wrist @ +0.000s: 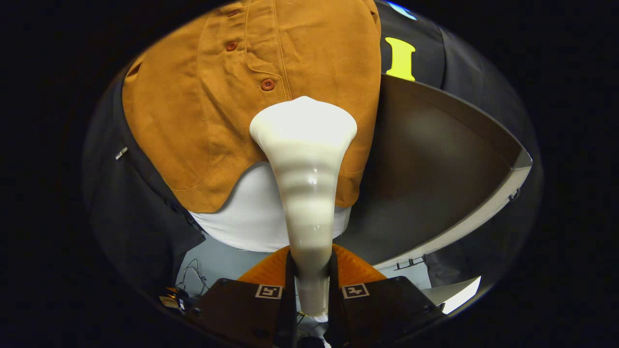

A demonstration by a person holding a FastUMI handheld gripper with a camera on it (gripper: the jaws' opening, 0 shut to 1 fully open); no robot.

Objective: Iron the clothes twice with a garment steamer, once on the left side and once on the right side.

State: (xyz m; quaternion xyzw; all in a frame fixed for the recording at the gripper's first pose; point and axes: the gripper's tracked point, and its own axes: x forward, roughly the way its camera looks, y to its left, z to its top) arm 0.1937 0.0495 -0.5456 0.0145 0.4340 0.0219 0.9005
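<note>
In the gripper view we see the gripper (312, 270) clamped on the narrow handle of the garment steamer (305, 183), one finger pressing each side of it. The steamer's long axis runs straight ahead from between the fingers, the handle widening into a broad head that points away from us and towards the clothes. That head sits against the lower part of the tan shirt (251, 96), just below and beside its row of buttons (267, 84), close to the placket. Under the shirt's hem a white garment (246, 217) hangs, partly hidden behind the steamer's handle. A dark jacket (130, 212) hangs on one side of the shirt, and a brown table (435, 159) with a pale edge lies on the other.
</note>
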